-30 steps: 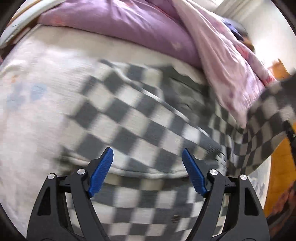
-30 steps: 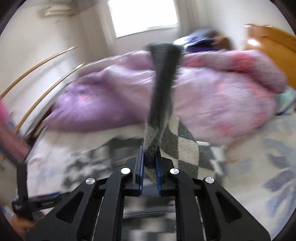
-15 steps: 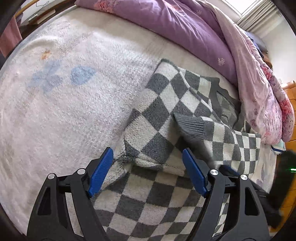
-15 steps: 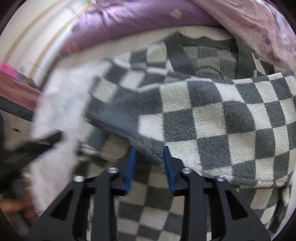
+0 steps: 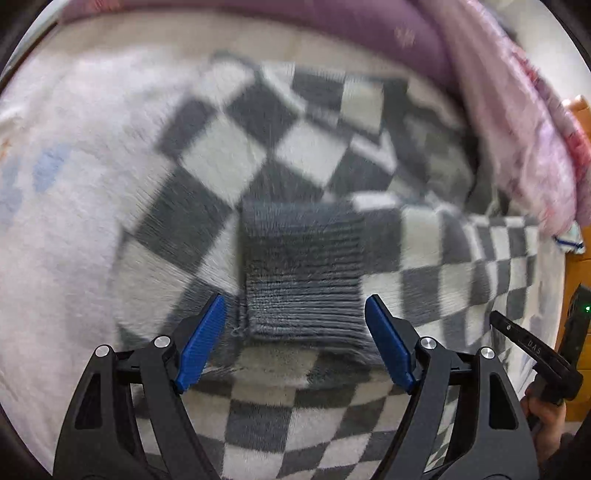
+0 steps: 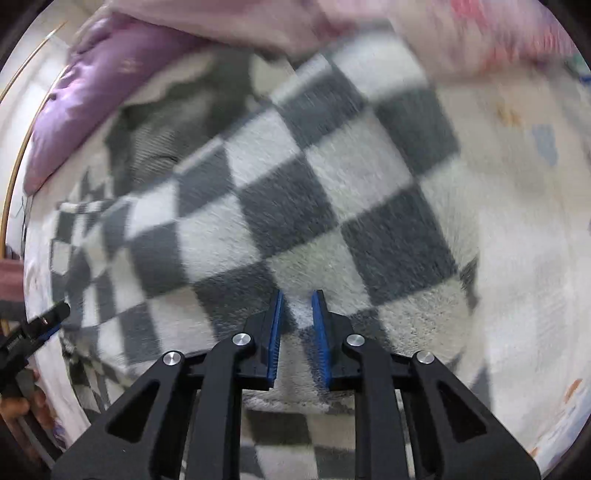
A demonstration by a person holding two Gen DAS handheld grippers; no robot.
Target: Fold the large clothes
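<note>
Left wrist view: the left gripper [image 5: 295, 345] hangs spread wide at lower centre over the grey cuff [image 5: 303, 273] of a checkered sweater [image 5: 229, 155], its sleeve folded across the body on the bed [image 5: 62, 229]. The right gripper [image 6: 297, 332], jaws slightly parted, holds nothing. Further folds seem to remain. No containers visible; a purple duvet [image 5: 369, 33] lies beyond.
</note>
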